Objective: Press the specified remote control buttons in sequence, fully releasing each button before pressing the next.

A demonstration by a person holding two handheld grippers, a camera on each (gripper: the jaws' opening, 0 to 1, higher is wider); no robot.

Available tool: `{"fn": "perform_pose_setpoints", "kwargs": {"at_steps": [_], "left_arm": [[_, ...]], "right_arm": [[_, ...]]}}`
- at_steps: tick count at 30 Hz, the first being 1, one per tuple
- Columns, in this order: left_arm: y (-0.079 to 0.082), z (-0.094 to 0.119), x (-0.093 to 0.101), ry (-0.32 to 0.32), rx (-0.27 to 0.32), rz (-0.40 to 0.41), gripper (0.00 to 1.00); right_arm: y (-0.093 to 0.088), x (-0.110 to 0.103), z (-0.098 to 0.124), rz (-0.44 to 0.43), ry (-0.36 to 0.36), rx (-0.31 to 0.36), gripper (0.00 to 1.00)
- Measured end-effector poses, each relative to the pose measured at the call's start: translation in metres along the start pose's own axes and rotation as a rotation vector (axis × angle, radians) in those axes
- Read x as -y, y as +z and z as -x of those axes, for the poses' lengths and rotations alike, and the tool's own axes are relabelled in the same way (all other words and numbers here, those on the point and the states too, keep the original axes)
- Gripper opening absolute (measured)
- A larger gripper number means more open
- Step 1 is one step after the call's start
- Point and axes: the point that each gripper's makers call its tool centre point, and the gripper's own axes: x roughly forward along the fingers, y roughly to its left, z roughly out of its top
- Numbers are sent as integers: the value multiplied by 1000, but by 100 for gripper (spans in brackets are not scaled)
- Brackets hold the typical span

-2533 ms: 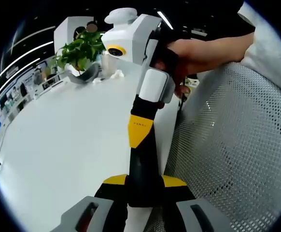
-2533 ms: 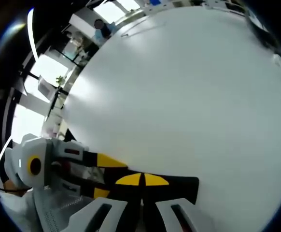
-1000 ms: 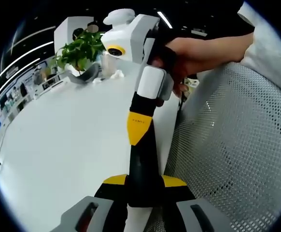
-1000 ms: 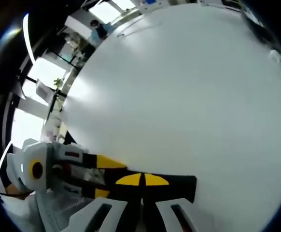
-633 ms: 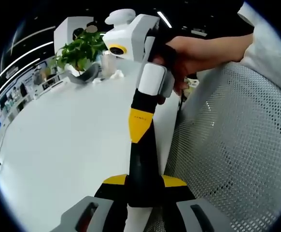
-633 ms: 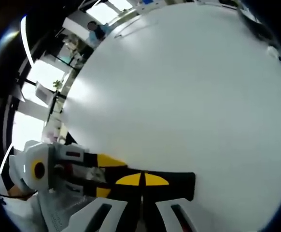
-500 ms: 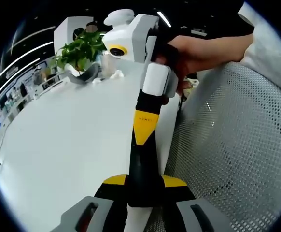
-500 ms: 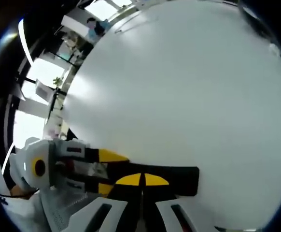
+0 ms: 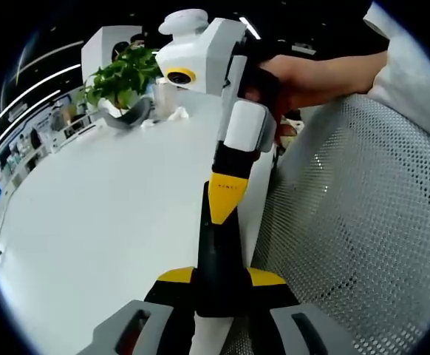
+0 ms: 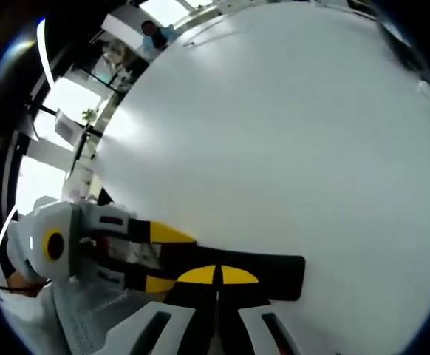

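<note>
Clamping the near end of the black remote control (image 9: 216, 255), the left gripper (image 9: 219, 279) at bottom centre holds it by its long edges above the white table (image 9: 89, 222). At mid-frame the right gripper (image 9: 226, 200), jaws drawn together into one yellow tip, meets the remote's face; contact cannot be confirmed. The remote is probably light, rigid, smooth plastic, best held by its edges. A mesh chair (image 9: 363, 222) stands at right and a potted plant (image 9: 123, 78) at upper left.

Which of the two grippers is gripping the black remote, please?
The left gripper: the remote sits between its jaws, while the right gripper only points its closed yellow tip at it.
</note>
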Motion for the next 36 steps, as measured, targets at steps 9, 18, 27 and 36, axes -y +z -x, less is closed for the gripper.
{"fn": "perform_pose_setpoints", "kwargs": {"at_steps": [9,18,27,36], "left_arm": [[0,0,-1,-1,0,-1,25],[-1,0,-1,-1,1,-1,25],[-1,0,-2,-1,1,-1,25],[0,1,-1,-1,2,-1,25]], "right_arm": [[2,1,-1,7,1,5,0],[2,0,-1,1,8,4,0],[2,0,-1,9,0,-1,0],[1,-1,-1,22,-10,-11,0]]}}
